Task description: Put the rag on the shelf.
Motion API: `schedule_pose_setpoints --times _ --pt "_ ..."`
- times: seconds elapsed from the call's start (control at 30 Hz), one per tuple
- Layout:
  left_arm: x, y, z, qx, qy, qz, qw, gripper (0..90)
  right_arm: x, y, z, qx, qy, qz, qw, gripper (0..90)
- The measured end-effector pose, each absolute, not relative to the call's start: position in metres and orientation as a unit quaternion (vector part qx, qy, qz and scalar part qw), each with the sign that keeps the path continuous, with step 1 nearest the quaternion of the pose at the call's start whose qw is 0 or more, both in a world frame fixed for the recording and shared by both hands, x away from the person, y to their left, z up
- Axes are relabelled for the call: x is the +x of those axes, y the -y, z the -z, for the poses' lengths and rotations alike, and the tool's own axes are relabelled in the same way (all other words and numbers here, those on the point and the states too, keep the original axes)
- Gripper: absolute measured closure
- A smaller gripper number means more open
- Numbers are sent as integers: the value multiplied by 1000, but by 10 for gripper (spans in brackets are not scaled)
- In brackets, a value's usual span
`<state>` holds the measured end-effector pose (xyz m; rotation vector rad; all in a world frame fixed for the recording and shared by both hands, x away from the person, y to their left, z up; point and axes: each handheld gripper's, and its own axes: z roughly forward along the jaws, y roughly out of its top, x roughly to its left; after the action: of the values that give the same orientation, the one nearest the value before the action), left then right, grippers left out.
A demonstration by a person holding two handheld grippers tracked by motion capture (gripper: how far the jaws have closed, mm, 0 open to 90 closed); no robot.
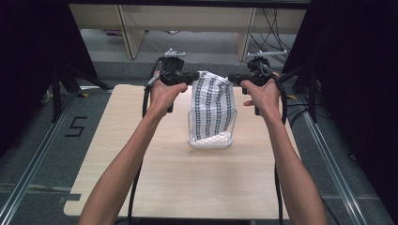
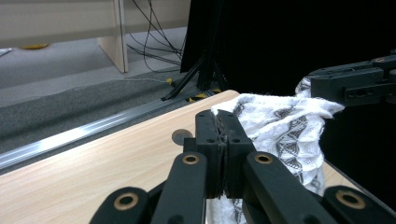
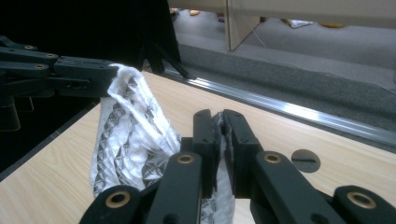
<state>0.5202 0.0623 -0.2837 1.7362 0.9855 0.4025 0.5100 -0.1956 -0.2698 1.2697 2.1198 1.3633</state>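
We see a white cloth (image 1: 213,105) printed with dark columns of small triangular patterns, its knit open and lacy at the edges; it hangs stretched between the two grippers, its top edge raised and its lower part dropping into a clear plastic container (image 1: 210,140) that sits on the light wooden table (image 1: 187,187); taking that container as our landmark, the cloth rises straight up from it, and its upper corners spread to either side above it; the left gripper (image 1: 190,78) is up and to the left of the container, its jaws pressed together on the cloth's top left corner, as the left gripper view confirms, where a thin edge of fabric is pinched at the tips (image 2: 222,126); the right gripper (image 1: 233,79) is up and to the right of the container, its jaws likewise closed on the opposite corner (image 3: 219,126); both of the person's forearms reach forward past the container on either side, the left hand (image 1: 164,93) and right hand (image 1: 263,96) wrapped around the gripper handles at about the same height, beyond the container.
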Motion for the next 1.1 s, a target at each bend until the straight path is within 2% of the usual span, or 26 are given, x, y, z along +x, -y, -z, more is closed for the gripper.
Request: schedule_pose_setpoints --times 0.33,0.6,0.7,0.83,0.93,1.1 --pt "543 -60 304 728 -433 -163 506 872 530 188 289 468 -741 -458 150 841" --pt "555 -54 319 727 -446 -152 499 864 541 190 304 483 -743 -434 160 839" --pt "558 -52 328 733 -451 -148 487 846 545 189 314 501 -738 -428 145 836" --pt "561 -52 338 748 -451 -132 469 763 548 189 325 513 -738 -415 142 823" --pt "563 -49 345 764 -454 -119 442 614 549 190 330 516 -738 -411 139 791" --pt "562 -48 347 766 -465 -128 425 455 547 191 332 522 -736 -404 148 667"
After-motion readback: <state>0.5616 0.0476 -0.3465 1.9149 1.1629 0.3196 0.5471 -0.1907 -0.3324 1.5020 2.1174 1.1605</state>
